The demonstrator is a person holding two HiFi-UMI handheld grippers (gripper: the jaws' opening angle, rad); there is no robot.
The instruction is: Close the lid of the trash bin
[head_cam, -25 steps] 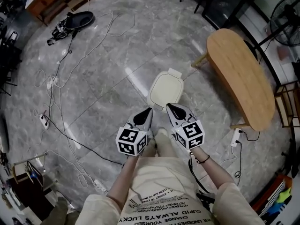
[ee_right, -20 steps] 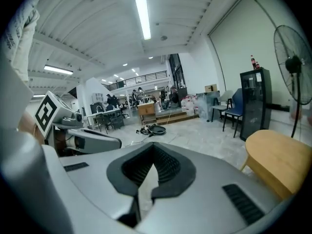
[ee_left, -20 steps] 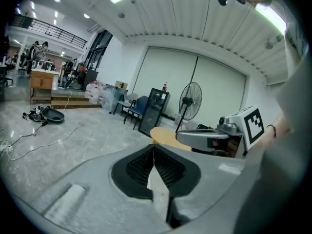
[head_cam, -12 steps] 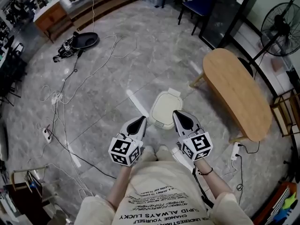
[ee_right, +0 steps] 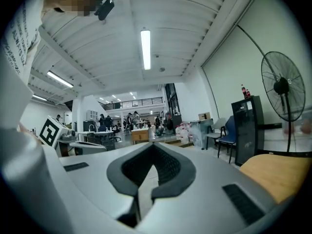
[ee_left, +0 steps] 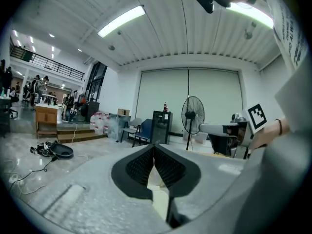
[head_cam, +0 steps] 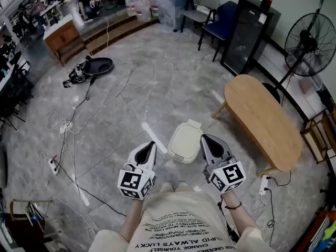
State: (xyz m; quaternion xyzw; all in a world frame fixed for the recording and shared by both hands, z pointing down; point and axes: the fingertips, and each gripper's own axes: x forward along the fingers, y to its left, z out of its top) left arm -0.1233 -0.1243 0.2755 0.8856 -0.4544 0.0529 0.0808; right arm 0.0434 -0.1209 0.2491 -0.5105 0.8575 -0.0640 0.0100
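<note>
In the head view, the cream trash bin stood on the grey marble floor just ahead of the person, its lid lying flat and shut on top. The left gripper hung to the bin's left and the right gripper to its right, both close beside it and above it, neither touching it. A wooden table stood to the right of the bin, with a fan beyond it, and cables trailed over the floor at the left.

In the left gripper view, the jaws were together at their tips with nothing between them. They pointed across the room toward a black cabinet and the fan; the bin did not show.

In the right gripper view, the jaws were likewise closed tip to tip and empty. The table's edge lay low at the right, the cabinet and fan behind it.
</note>
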